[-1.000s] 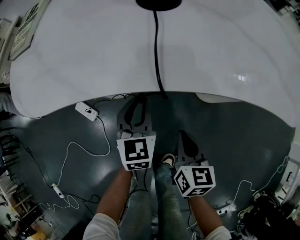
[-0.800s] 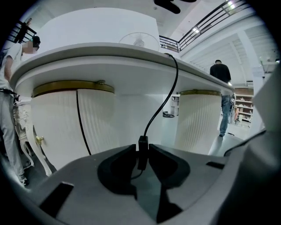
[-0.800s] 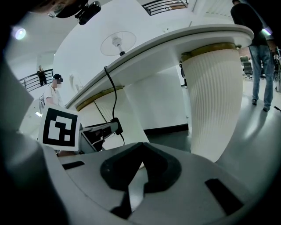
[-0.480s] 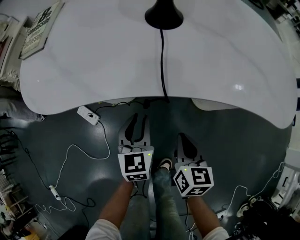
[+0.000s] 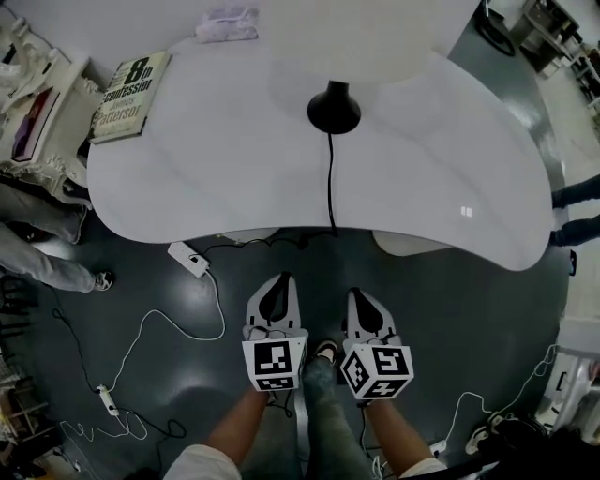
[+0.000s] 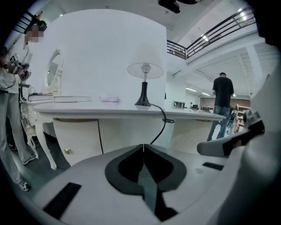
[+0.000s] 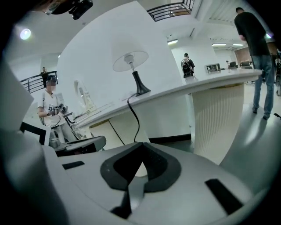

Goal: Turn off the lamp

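Observation:
The lamp (image 5: 334, 109) stands on the white table (image 5: 187, 178), with a black base under a wide white shade (image 5: 366, 33). Its black cord (image 5: 330, 183) runs over the near table edge to the floor. In the left gripper view the lamp (image 6: 144, 83) rises straight ahead, far beyond the jaws. In the right gripper view the lamp (image 7: 133, 72) is ahead and slightly left. My left gripper (image 5: 280, 280) and right gripper (image 5: 357, 294) hang side by side over the dark floor, short of the table. Both are shut with nothing between the jaws.
A book (image 5: 128, 84) lies at the table's left end, and a small pale object (image 5: 228, 23) sits at the back. A white power strip (image 5: 188, 258) and loose cables (image 5: 141, 328) lie on the floor. People stand at the left (image 5: 37, 244) and beyond the table (image 6: 223, 101).
Both grippers have risen, and the head view now takes in the whole lamp and more of the table. The left jaws, apart earlier, have come together. The right jaws stayed shut.

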{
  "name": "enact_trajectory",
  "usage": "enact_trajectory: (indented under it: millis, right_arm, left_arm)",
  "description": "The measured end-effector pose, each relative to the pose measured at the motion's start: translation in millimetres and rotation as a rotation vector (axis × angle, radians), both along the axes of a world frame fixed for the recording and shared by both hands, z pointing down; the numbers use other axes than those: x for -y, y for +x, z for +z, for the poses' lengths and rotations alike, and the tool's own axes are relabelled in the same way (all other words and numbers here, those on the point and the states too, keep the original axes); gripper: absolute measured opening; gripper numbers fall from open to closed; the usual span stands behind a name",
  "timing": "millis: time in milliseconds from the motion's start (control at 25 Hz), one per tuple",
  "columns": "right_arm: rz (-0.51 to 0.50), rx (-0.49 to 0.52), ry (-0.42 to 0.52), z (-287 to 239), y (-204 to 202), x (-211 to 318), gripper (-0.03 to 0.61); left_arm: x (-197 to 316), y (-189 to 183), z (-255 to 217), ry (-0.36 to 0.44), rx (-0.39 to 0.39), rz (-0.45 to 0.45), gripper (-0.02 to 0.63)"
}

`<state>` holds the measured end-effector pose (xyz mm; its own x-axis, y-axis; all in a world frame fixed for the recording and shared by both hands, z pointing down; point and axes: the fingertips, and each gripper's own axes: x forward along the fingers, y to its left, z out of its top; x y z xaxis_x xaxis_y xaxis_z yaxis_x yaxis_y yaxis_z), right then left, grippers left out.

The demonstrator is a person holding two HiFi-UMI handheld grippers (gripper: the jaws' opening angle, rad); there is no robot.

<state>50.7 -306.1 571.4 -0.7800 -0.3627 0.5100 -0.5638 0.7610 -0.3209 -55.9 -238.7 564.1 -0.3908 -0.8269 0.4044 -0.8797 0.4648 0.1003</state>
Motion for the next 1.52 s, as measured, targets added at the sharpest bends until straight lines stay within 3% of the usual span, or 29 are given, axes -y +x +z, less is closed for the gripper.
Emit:
enact_trajectory:
  millis: [360,760,1520]
  right_arm:
    - [0.023,0.058,0.039,-99,-7,-1,0.0]
    - [0.022,0.064,0.073,-181,-1,-3,0.0]
    - [-0.056,0.079,0.138,-240,-27,-7,0.0]
  left_arm:
    - [1,14,-101,0.023,0.007,0.047,0.009]
    - [-5,13,-196,0.049,-0.018,0.036,0.008]
    - [-4,5,-252,0.074,0.031,0.047,0.009]
